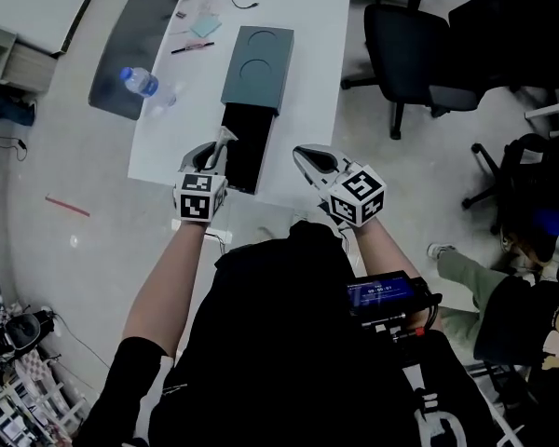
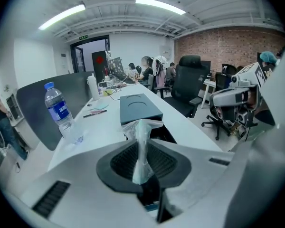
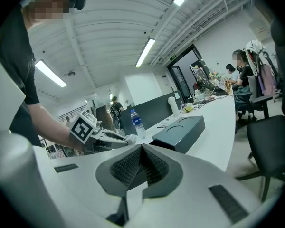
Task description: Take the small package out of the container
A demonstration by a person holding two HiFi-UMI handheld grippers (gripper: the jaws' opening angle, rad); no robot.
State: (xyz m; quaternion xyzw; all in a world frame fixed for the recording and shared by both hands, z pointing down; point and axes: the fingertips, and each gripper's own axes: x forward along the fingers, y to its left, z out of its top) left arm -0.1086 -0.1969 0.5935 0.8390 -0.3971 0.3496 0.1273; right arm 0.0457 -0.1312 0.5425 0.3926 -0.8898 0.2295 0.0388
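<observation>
Long white surface (image 1: 307,26) in an open office with a brick wall (image 2: 223,44) and ceiling strip lights (image 2: 159,4). Left tongs (image 2: 141,163) are clamped on the small package (image 2: 142,139), a twist of clear film, by the near left edge of the black drawer (image 1: 246,152) pulled out of the dark teal container (image 1: 257,66). Right tongs (image 3: 140,151) are closed together with nothing between them, near the surface's front edge. A water bottle (image 1: 140,82) and a pen (image 1: 192,47) lie left of the container. A grey partition (image 1: 135,45) flanks the surface's left side, office chairs (image 1: 405,31) its right.
</observation>
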